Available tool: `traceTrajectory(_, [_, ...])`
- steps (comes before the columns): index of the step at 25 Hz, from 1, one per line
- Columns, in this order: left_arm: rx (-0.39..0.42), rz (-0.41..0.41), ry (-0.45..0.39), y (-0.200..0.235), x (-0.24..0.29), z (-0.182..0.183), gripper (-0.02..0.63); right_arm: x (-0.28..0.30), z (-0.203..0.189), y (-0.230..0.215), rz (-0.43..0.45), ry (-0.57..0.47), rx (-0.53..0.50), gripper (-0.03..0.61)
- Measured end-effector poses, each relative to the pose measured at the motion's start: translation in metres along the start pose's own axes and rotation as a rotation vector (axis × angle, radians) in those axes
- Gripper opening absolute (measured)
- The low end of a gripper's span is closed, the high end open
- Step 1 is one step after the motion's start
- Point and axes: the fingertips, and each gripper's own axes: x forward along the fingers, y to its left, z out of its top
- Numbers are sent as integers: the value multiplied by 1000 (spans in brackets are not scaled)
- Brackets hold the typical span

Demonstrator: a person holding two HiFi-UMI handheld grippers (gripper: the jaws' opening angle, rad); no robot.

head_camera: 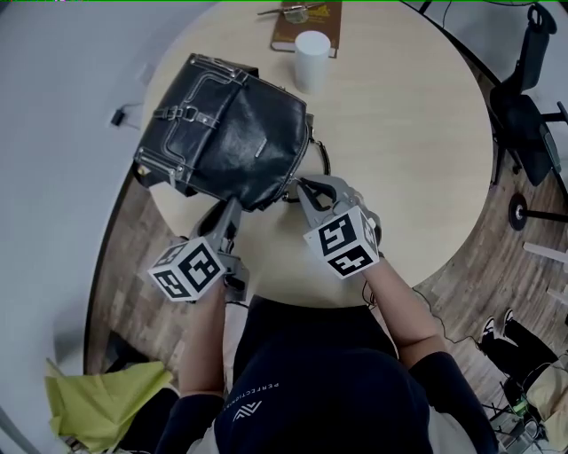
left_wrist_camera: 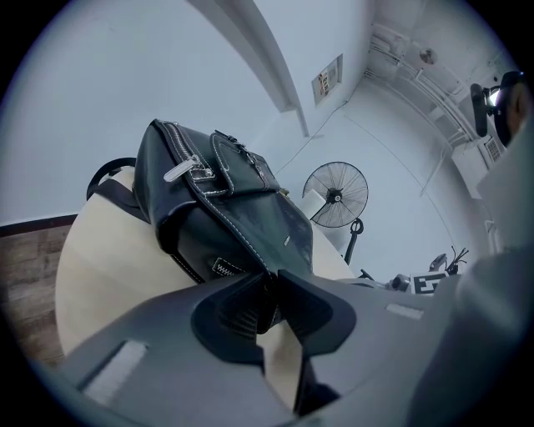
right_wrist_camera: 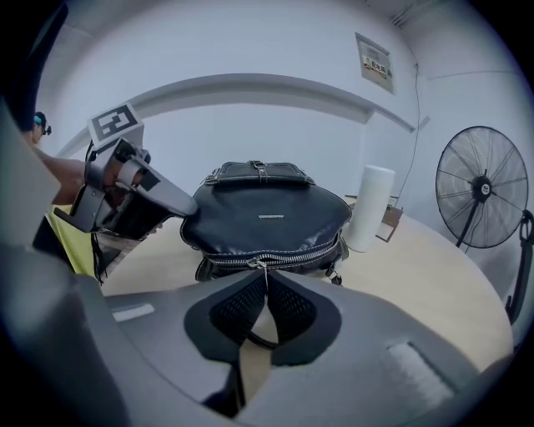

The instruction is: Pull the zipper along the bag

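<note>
The right claw [right_wrist_camera: 265,282] was closed down to a thin slit on the zipper pull [right_wrist_camera: 262,268], which hung from the zipper [right_wrist_camera: 292,257] along the near edge of the bag [right_wrist_camera: 267,213]. The left claw [left_wrist_camera: 269,290] was clamped on the bag's near left corner (black leather squeezed between both pads).

The bag lay flat on a round, pale bench [head_camera: 417,151]. A white cup [head_camera: 311,60] stood just behind the bag and a book [head_camera: 306,22] lay beyond that. Wood-plank floor [head_camera: 120,257] showed under the bench to the bag's left, with pale walls around. A standing fan [right_wrist_camera: 484,188] was well off to the bag's right.

The bag's near edge sat at both claws' tips, and its body stretched away from them.
</note>
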Motion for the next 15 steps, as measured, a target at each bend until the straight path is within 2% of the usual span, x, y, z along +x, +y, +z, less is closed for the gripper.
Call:
traceTrajectory(10, [1,7,-6,0,-2,0,67,1,1,-4,-3,-8,6,20])
traceTrajectory(15, [-2,12,-11,2,0,0,64,-1,-4,5,64,4,-16,14])
